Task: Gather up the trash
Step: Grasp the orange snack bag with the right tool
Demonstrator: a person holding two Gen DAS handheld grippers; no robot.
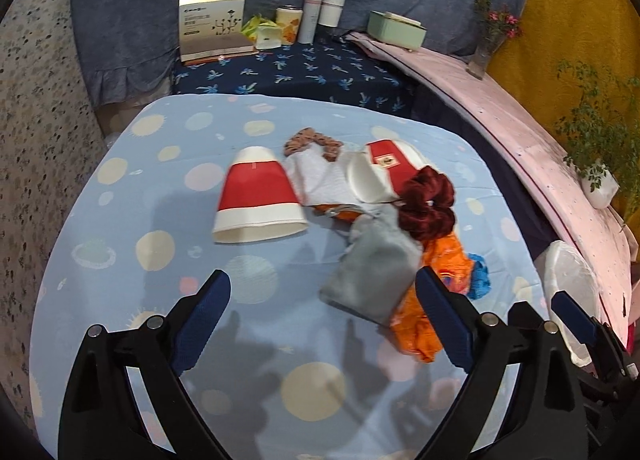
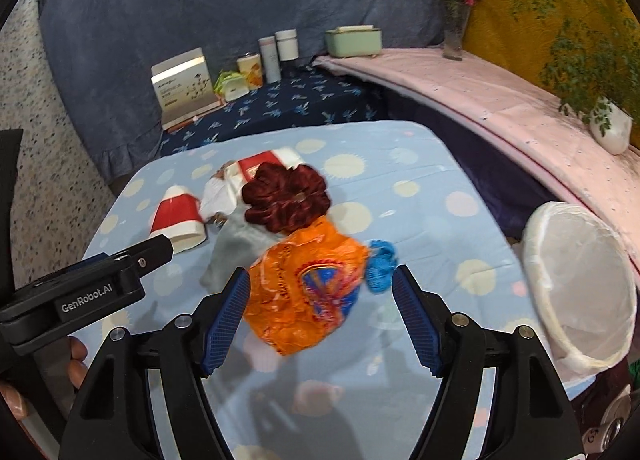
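A pile of items lies on the light blue dotted tablecloth [image 1: 120, 220]. A crumpled orange wrapper [image 2: 308, 288] lies just ahead of my open right gripper [image 2: 320, 316], partly between its fingers. Beside it are a blue crumpled scrap [image 2: 382, 266], a dark red scrunchie [image 2: 286, 198], a grey pouch [image 1: 372, 276] and a red and white paper cup [image 1: 258, 196] on its side. A second red and white cup [image 1: 384, 168] lies crushed behind. My left gripper [image 1: 324, 316] is open and empty, hovering before the grey pouch. A white lined bin [image 2: 580, 284] stands at the table's right edge.
A dark blue patterned surface [image 1: 312, 72] behind holds a box [image 1: 212, 22], tins and bottles. A pink cloth ledge [image 2: 500, 100] on the right carries a green box [image 2: 352, 42], a flower vase [image 2: 454, 36] and a potted plant [image 2: 608, 124]. A brown scrunchie [image 1: 312, 142] lies in the pile.
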